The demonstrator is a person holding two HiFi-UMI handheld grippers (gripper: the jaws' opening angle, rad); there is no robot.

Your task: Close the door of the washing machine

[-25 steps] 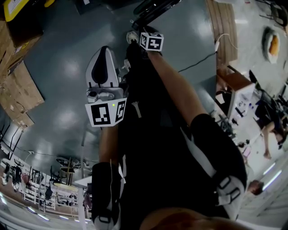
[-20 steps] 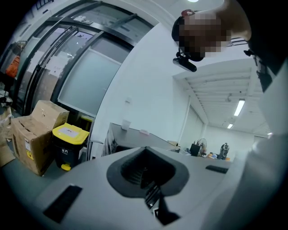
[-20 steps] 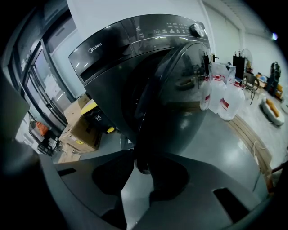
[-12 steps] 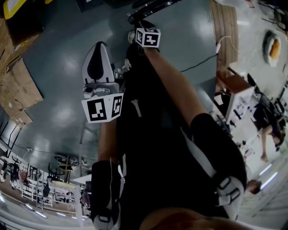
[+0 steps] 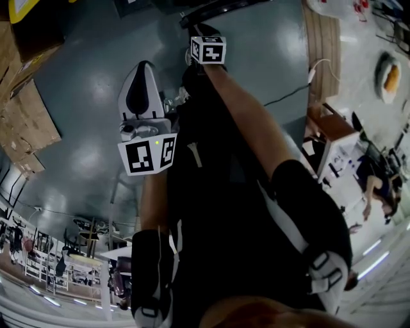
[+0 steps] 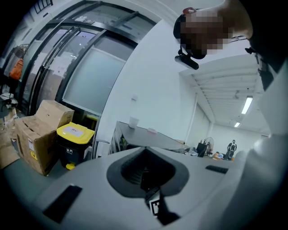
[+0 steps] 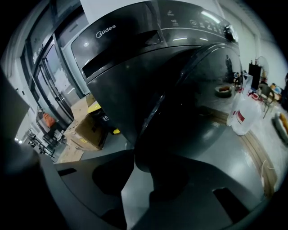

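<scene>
A dark grey washing machine (image 7: 135, 67) fills the right gripper view, its round dark door (image 7: 189, 103) swung partly out from the front. My right gripper (image 7: 137, 157) sits at the door's lower rim, and the rim runs down between the jaw tips, which look closed on it. In the head view the right gripper (image 5: 200, 31) reaches up to the door's dark edge (image 5: 214, 8) at the top. My left gripper (image 5: 138, 67) hangs to the left over bare floor, away from the machine. Seen from its own camera, the left gripper (image 6: 145, 150) is shut with nothing in it.
Cardboard boxes (image 6: 38, 134) and a black bin with a yellow lid (image 6: 74, 143) stand left of the washer. A white plastic bag (image 7: 240, 114) sits on the floor to the right. A wooden pallet (image 5: 320, 38) and a cable (image 5: 288, 90) lie at the right.
My right gripper has moved up the head view toward the washer, and the door's dark edge has moved with it. The left gripper has drifted slightly left and up.
</scene>
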